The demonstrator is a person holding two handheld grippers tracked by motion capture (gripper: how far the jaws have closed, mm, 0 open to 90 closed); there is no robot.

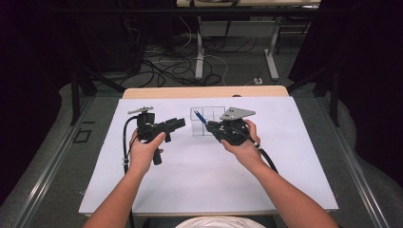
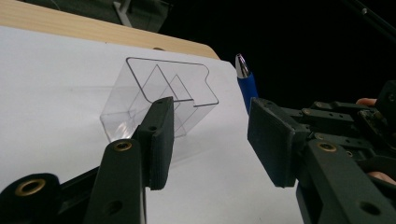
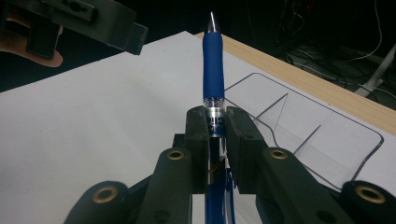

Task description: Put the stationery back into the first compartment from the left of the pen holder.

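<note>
Gripping: right gripper [image 3: 217, 135] is clamping its fingers on the blue pen [image 3: 213, 65], tip up, beside the clear tray [image 3: 322, 135].
Left gripper [image 2: 212, 135]: fingers standing apart, holding nothing.
Writing: pen band lettering is too blurred to read.
Bench [image 1: 190, 171]: white sheet.

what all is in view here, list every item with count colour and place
pen: one, blue grip with silver tip, clamped in the right gripper, tip pointing away from the hand
organiser tray: one, clear plastic with dividers, on the white sheet at mid-table
sheet: one, white, covering the table
table: one, light wood edge at the far side
cables: several, black and white, on the floor beyond
left gripper: one, black, jaws apart, nothing between
right gripper: one, black, shut on the pen
hands: two, holding the grippers
</note>
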